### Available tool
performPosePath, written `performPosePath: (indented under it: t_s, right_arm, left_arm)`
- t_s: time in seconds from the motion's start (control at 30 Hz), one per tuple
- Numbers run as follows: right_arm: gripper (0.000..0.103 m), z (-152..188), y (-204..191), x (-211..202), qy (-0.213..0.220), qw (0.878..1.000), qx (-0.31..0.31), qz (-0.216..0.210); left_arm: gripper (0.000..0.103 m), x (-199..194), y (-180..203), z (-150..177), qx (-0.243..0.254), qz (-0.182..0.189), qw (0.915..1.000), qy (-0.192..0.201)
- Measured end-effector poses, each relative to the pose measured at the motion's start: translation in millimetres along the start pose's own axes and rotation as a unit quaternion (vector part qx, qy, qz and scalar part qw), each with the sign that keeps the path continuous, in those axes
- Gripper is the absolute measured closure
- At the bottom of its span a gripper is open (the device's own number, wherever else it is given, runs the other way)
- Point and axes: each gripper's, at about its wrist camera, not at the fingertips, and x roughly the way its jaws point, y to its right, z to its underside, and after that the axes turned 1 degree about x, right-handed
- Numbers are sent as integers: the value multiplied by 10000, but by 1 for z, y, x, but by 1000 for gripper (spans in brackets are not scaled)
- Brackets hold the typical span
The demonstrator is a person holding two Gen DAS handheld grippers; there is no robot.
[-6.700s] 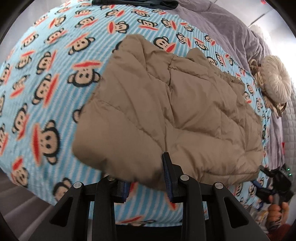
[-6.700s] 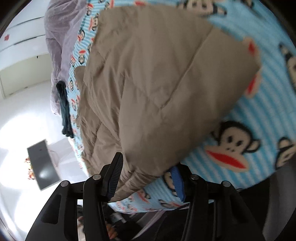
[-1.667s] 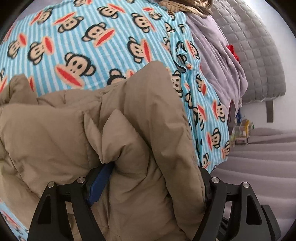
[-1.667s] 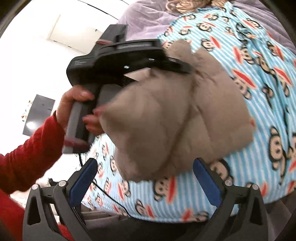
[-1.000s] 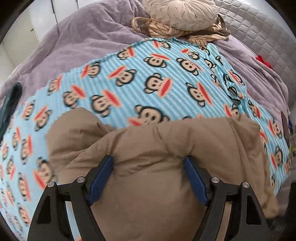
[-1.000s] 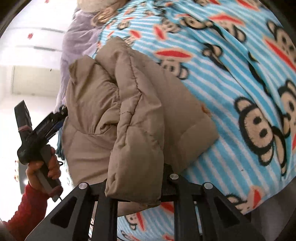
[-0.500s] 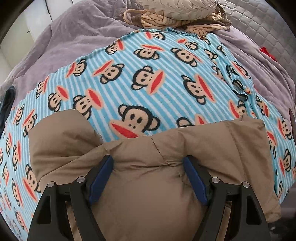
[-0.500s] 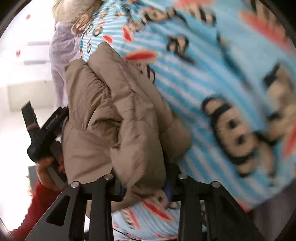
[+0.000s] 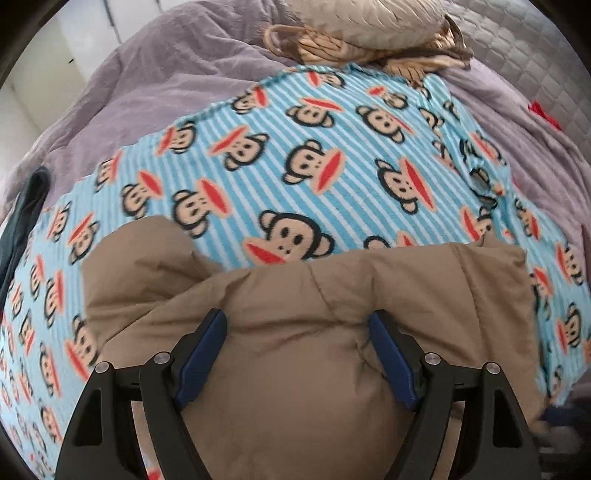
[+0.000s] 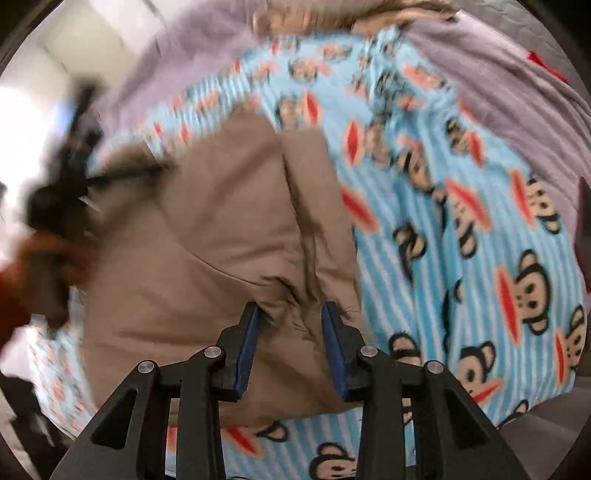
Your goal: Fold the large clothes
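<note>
A tan quilted puffer jacket (image 9: 295, 295) lies bunched in a folded bundle on the blue striped monkey-print blanket (image 9: 332, 166). My left gripper (image 9: 297, 323) is open, its blue pads wide apart with the jacket's bulk lying between and under them. In the right wrist view, which is motion-blurred, the same jacket (image 10: 221, 229) lies on the blanket (image 10: 461, 229). My right gripper (image 10: 291, 314) has its jaws partly parted around a ridge of the jacket's near edge. The other gripper and a hand in a red sleeve (image 10: 48, 229) show blurred at the left.
A purple bedspread (image 9: 166, 77) lies beyond the blanket. A cream round cushion on a woven basket (image 9: 362, 33) sits at the far edge. A dark garment (image 9: 22, 214) lies at the left. A grey quilted headboard (image 9: 517, 44) stands at the right.
My right gripper has swung round to face up the bed and its jaws have widened on the jacket fold. The left gripper stays open over the jacket, which has hardly shifted.
</note>
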Motion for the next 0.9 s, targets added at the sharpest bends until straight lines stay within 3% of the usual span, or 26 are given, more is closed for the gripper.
performPosePath:
  t_s: [0.27, 0.47, 0.53, 0.7, 0.8, 0.9]
  right_arm:
    - [64, 13, 5, 18, -446, 9988, -60, -203]
    - [61, -2, 5, 33, -749, 9966, -273, -222]
    - [61, -8, 1, 35, -826, 9957, -367, -224]
    - [60, -27, 2, 37, -999, 9935, -431, -326]
    - [56, -41, 5, 29, -973, 9933, -459, -427]
    - [37, -56, 14, 10, -717, 9951, -450, -519]
  left_arm:
    - [23, -60, -37, 58, -731, 159, 9969, -249]
    - [22, -69, -57, 113, -1695, 139, 9838, -565]
    - [0, -69, -59, 124, -1962, 129, 9789, -555]
    - [0, -60, -64, 139, -2400, 426, 9677, -640]
    - [0, -56, -65, 140, -2480, 463, 9654, -656]
    - [0, -54, -66, 140, -2523, 518, 9639, -677]
